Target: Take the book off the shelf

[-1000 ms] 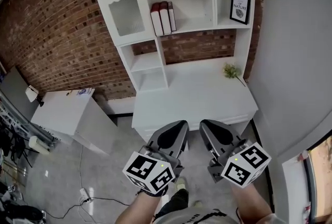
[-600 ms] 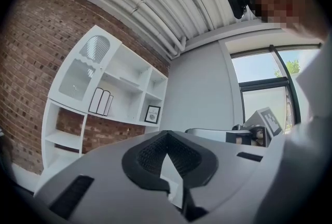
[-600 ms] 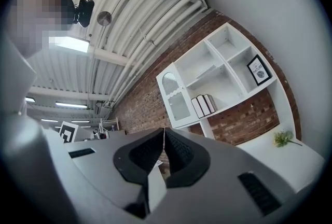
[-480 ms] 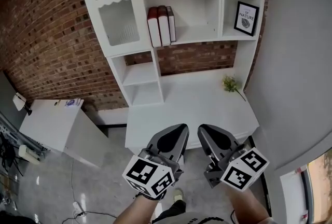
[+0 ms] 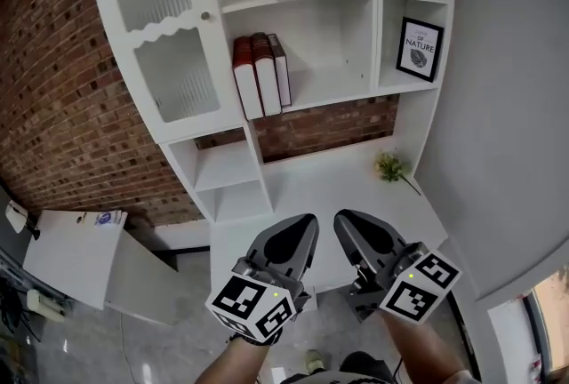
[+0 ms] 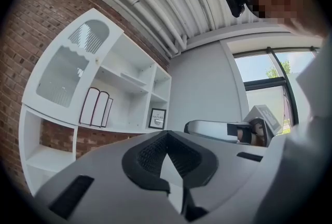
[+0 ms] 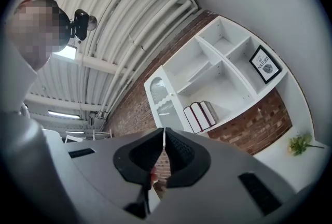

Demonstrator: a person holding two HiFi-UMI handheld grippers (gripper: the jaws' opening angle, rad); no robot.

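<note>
Three red-spined books (image 5: 260, 76) stand upright on the middle shelf of a white shelf unit (image 5: 316, 102), just right of its glass door; they also show as books (image 6: 96, 108) and books (image 7: 200, 115) in the gripper views. My left gripper (image 5: 307, 220) and right gripper (image 5: 339, 217) hang side by side low in the head view, over the desk's front edge, well short of the shelf. Both have their jaws pressed together with nothing between them. The left gripper (image 6: 165, 135) and the right gripper (image 7: 164, 131) point up toward the shelves.
A framed print (image 5: 420, 47) stands in the right compartment. A small green plant sprig (image 5: 391, 167) lies on the white desk top (image 5: 329, 187). A brick wall (image 5: 62, 89) is behind. A low white cabinet (image 5: 80, 253) stands at the left, with open cubbies (image 5: 222, 182) under the glass door (image 5: 160, 53).
The view has closed in on the shelf unit: books and shelves have grown larger and shifted left. Both grippers keep their place low in the view, still shut.
</note>
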